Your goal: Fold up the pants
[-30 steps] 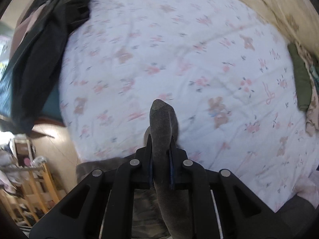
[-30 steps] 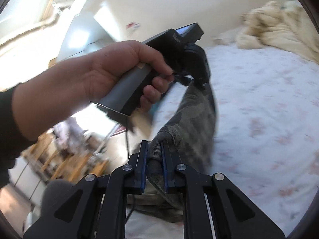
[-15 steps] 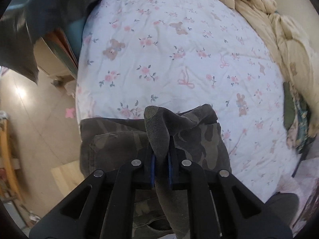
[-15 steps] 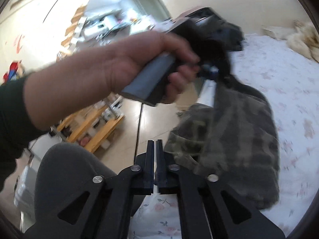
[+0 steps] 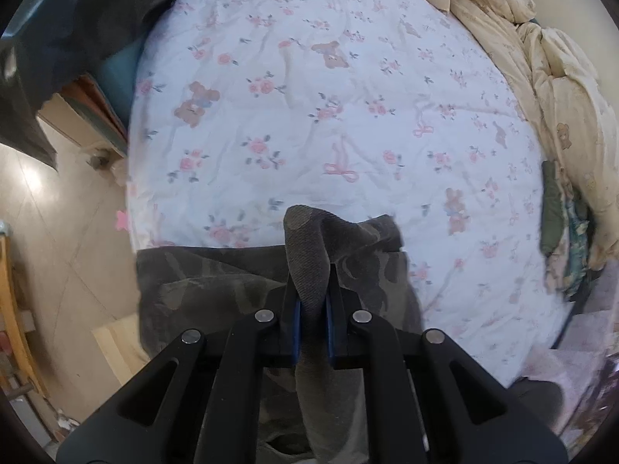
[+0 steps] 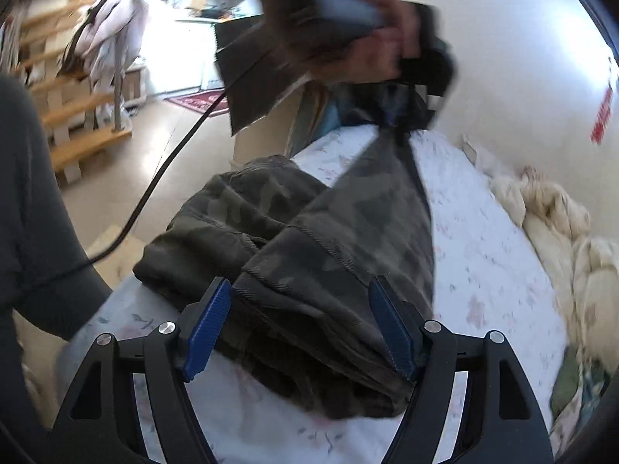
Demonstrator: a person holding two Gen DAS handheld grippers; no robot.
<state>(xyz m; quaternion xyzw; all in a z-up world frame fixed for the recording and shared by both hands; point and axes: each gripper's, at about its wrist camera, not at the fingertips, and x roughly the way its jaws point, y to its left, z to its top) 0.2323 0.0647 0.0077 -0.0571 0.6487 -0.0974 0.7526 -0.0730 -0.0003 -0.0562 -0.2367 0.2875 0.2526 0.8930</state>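
Note:
The camouflage pants lie bunched on the near edge of the floral bed sheet. My left gripper is shut on a fold of the pants and holds it raised; it also shows in the right wrist view, blurred, pulling one end of the cloth up. My right gripper is open, its blue pads on either side of the pants' near edge, holding nothing.
A cream duvet is heaped along the far right of the bed. Dark clothes hang at the bed's left end. A small green garment pile lies at right. Wooden steps and floor lie to the left.
My right gripper has let go of the pants and opened wide. My left gripper has kept its hold and lifted its fold up over the bed.

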